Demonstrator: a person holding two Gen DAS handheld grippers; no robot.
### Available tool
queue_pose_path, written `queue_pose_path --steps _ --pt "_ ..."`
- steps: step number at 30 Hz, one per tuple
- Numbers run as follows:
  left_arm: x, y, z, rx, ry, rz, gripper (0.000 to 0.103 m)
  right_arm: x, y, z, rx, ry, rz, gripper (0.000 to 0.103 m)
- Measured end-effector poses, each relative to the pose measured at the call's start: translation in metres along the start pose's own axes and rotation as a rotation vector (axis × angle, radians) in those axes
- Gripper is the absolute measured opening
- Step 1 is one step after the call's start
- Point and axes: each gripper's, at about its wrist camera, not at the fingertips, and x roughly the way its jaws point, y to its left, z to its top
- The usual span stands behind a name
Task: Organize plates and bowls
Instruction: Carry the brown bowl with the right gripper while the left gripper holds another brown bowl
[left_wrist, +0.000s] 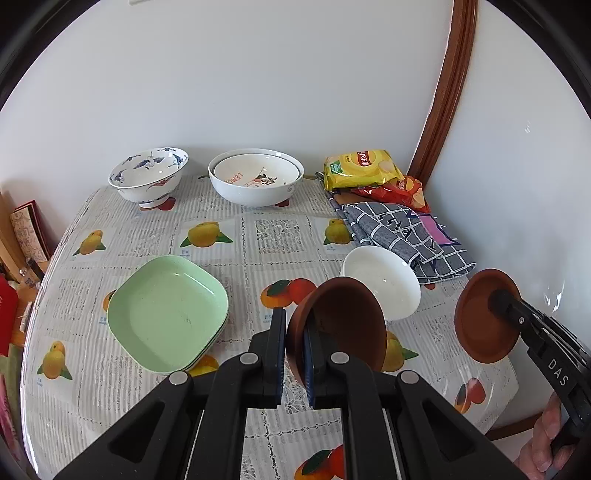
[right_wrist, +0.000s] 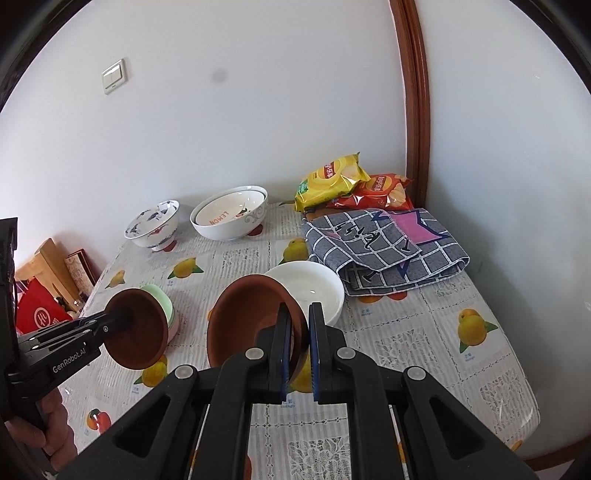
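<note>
Two terracotta-brown bowls (left_wrist: 343, 321) (right_wrist: 243, 317); pale green square plates (left_wrist: 166, 314); a plain white bowl (left_wrist: 384, 284); a blue-and-red painted porcelain bowl (left_wrist: 147, 177); fruit-printed white surface (left_wrist: 258, 236); grey grid-check cloth (right_wrist: 384, 247); yellow and red crisp bags (right_wrist: 332, 181).

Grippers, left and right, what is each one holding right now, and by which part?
Left gripper pinches a brown bowl by its rim. Right gripper pinches a second brown bowl, also by the rim. Both bowls are off the table.

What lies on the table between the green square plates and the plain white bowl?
Only bare fruit-print tablecloth between green square plates and plain white bowl, in the left wrist view.
</note>
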Motion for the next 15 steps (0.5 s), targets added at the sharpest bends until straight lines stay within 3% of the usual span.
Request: queue_pose_path --steps 15 --pt "0.047 0.013 0.027 -0.013 0.043 0.017 0.009 0.058 -0.004 0.022 -0.006 0.052 -0.010 0.009"
